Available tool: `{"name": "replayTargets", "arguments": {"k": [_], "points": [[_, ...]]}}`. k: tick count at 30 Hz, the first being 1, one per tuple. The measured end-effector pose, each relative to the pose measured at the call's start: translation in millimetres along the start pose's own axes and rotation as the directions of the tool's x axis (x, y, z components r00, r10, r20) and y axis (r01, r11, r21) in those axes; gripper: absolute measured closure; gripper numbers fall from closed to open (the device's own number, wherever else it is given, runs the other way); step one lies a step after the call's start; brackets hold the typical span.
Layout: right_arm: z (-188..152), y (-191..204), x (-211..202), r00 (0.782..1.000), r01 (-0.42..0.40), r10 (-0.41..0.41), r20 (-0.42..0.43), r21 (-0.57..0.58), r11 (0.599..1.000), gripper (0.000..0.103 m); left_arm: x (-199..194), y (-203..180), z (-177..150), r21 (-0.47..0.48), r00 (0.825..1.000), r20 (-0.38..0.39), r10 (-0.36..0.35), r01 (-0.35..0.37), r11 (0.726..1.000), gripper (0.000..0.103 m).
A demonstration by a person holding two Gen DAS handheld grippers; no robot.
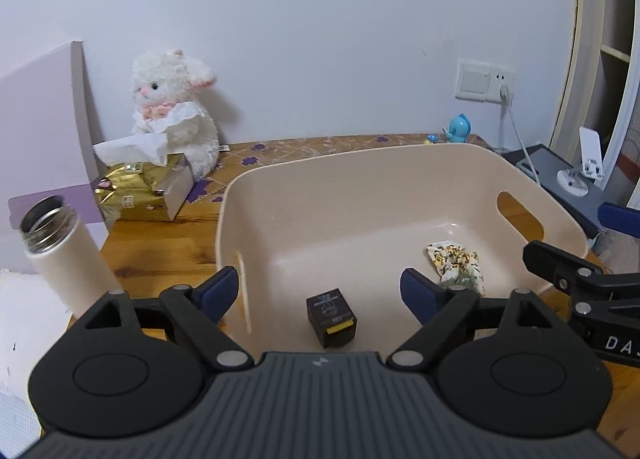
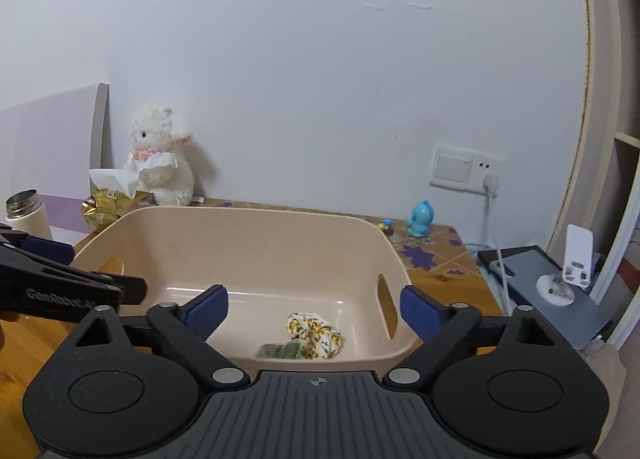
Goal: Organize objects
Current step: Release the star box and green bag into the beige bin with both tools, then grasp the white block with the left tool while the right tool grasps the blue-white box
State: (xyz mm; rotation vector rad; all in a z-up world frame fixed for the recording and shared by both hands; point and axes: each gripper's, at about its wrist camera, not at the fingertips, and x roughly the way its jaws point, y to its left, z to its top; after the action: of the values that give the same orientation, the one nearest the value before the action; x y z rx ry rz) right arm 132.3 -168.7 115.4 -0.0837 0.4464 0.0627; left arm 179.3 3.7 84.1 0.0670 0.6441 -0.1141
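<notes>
Wooden desk (image 1: pixel 160 255) — beige bin (image 1: pixel 400 179), both claws agape

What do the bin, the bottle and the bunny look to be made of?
Bin: likely plastic; smooth beige moulded walls with cut-out handles, soft sheen.
Bottle: probably steel; matte white coating, bare shiny threaded neck.
Bunny: plush; fluffy white pile.

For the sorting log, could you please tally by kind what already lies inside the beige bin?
Small black box: 1
Floral fabric scrunchie: 1
Greenish flat packet: 1
Total: 3, all on the floor of the beige bin. Both claws are open and hold nothing.
</notes>
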Motion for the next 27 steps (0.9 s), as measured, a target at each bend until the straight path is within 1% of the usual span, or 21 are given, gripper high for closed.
{"name": "replayTargets", "arguments": {"k": [2, 4, 8, 13, 20, 27], "points": [[-3.4, 0.3, -7.7, 1.0, 0.007, -0.007, 0.005, 0.0, 1.0, 0.005, -9.5, 3.0, -3.0, -0.009, 1.0, 0.005, -0.001, 0.002, 1.0, 0.013], [-7.4, 0.2, -13.6, 1.0, 0.01, -0.01, 0.001, 0.004, 1.0, 0.005, -18.6, 6.3, -6.9, -0.015, 1.0, 0.006, -0.002, 0.002, 1.0, 0.01], [-16.1, -2.8, -25.9, 1.0, 0.018, -0.018, -0.006, 0.005, 1.0, 0.003, -34.2, 10.8, -17.9, -0.015, 1.0, 0.008, 0.002, -0.002, 1.0, 0.01], [-29.8, -8.2, -35.4, 0.999, 0.032, -0.032, -0.034, 0.013, 0.999, 0.001, -43.6, 13.6, -34.7, -0.016, 1.0, -0.014, 0.0, -0.001, 1.0, 0.01], [-51.9, -11.1, -38.7, 0.996, 0.034, -0.034, -0.087, 0.007, 0.999, 0.0, -36.2, 12.7, -60.5, -0.014, 0.997, -0.074, -0.009, 0.008, 1.0, 0.01], [-74.2, -9.3, -26.3, 0.987, 0.022, -0.022, -0.158, -0.001, 1.0, 0.0, -14.6, 9.4, -84.3, -0.021, 0.988, -0.153, -0.024, 0.021, 1.0, 0.01]]}}
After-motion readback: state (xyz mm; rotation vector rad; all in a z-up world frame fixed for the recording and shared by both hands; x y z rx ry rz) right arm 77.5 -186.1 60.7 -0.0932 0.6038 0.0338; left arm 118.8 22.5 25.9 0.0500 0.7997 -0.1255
